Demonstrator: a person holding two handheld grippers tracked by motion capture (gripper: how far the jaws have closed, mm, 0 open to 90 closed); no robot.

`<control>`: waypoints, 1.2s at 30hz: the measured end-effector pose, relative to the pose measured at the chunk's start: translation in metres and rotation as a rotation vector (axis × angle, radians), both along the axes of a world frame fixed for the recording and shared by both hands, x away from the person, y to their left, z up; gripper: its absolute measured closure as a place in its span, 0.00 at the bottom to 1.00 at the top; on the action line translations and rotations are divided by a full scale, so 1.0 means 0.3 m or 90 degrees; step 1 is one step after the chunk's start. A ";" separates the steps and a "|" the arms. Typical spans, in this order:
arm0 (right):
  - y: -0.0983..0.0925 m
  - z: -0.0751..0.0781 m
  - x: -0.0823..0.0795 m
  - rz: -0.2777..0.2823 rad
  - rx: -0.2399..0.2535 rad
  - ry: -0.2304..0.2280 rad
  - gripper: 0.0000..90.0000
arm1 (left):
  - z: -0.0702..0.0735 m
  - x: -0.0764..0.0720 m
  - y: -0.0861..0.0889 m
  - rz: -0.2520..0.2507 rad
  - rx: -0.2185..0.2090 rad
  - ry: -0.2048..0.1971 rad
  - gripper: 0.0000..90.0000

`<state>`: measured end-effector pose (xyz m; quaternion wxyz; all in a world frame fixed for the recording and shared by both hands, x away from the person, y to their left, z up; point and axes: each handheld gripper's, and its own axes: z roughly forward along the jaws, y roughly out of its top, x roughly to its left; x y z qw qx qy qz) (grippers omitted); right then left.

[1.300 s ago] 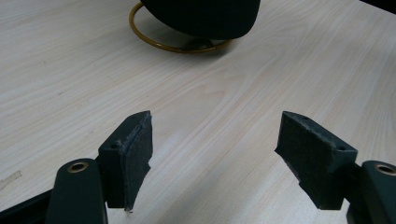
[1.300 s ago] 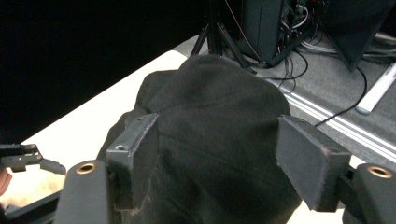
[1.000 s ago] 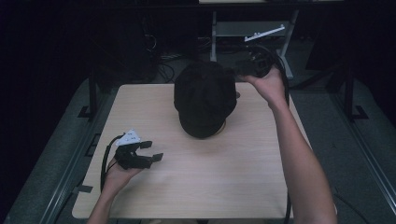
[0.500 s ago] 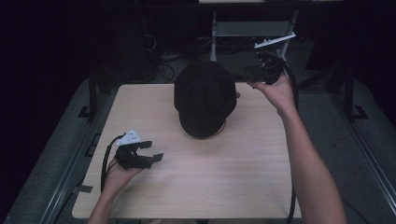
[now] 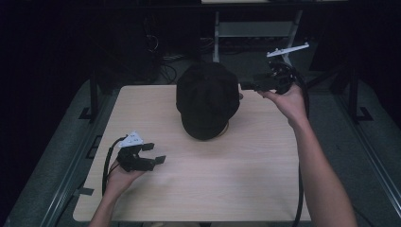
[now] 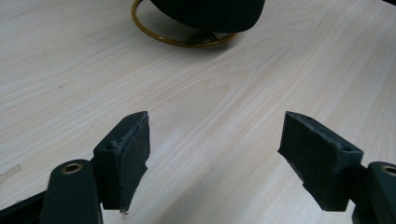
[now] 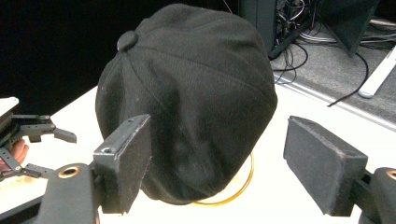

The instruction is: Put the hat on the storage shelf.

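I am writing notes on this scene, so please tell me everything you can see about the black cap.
The black cap looks like soft matte fabric, sewn from panels that meet at a covered button on top. It sits raised on a stand with a golden ring base, on the far middle of the wooden table. The right gripper, open, points at it without touching.

A pale wood-grain table (image 5: 213, 189) is seen from above. Toward its far middle a black cap (image 5: 207, 99) is carried on a stand whose gold ring base (image 6: 154, 35) is set flat on the tabletop.
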<state>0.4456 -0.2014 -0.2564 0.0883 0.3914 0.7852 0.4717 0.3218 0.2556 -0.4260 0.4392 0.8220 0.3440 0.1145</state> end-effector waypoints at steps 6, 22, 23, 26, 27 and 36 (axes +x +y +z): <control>-0.028 -0.027 -0.017 -0.006 0.006 0.005 0.24 | -0.001 0.002 0.002 0.000 0.000 -0.003 0.26; -0.126 -0.121 -0.082 -0.022 0.029 0.028 0.24 | -0.008 -0.001 0.002 0.005 -0.003 -0.001 0.26; -0.133 -0.130 -0.087 -0.023 0.030 0.032 0.24 | -0.008 -0.001 0.001 0.006 -0.004 -0.001 0.26; -0.151 -0.147 -0.096 -0.025 0.031 0.033 0.24 | -0.009 -0.001 0.000 0.006 -0.004 0.000 0.26; -0.155 -0.152 -0.100 -0.025 0.032 0.034 0.24 | -0.009 -0.001 0.000 0.006 -0.004 0.000 0.26; -0.184 -0.212 -0.131 -0.025 0.042 0.045 0.24 | -0.009 -0.003 0.000 0.006 -0.007 0.002 0.26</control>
